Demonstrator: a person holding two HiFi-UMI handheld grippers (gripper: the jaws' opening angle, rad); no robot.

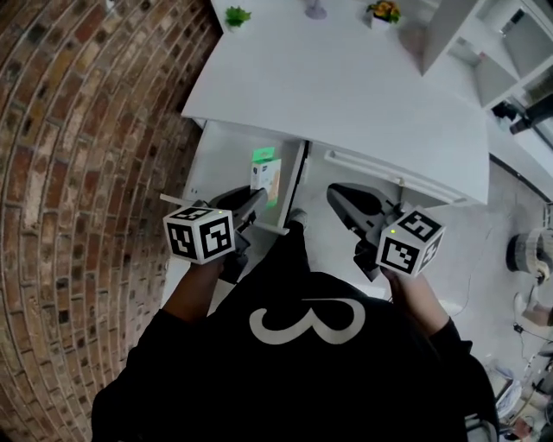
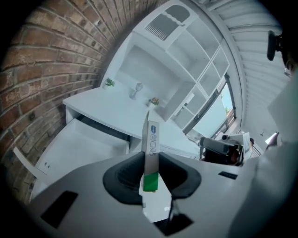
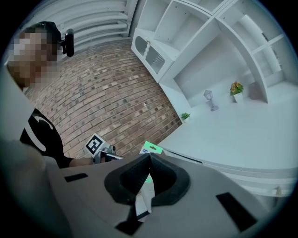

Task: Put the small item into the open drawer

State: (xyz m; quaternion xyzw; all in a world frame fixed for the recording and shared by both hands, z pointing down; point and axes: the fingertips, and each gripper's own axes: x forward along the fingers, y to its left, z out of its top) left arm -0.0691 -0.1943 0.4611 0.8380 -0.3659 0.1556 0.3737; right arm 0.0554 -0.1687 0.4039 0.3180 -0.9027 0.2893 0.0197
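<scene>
A small flat white pack with a green end (image 1: pixel 265 175) is held edge-up over the open white drawer (image 1: pixel 226 161) under the desk. My left gripper (image 1: pixel 256 202) is shut on it. In the left gripper view the pack (image 2: pixel 152 139) stands upright between the two dark pads (image 2: pixel 126 173), with the drawer (image 2: pixel 77 145) ahead and below to the left. My right gripper (image 1: pixel 342 198) hovers to the right of the drawer, in front of the closed drawer front. Its jaws (image 3: pixel 149 160) are shut with nothing between them. Beyond them the pack's green end (image 3: pixel 152 148) shows.
The white desk top (image 1: pixel 346 95) carries two small potted plants (image 1: pixel 236 15) (image 1: pixel 384 11) and a small stand at the back. A brick wall (image 1: pixel 78 129) runs along the left. White shelving (image 1: pixel 510 52) stands at the right. A closed drawer handle (image 1: pixel 363 167) is on the right.
</scene>
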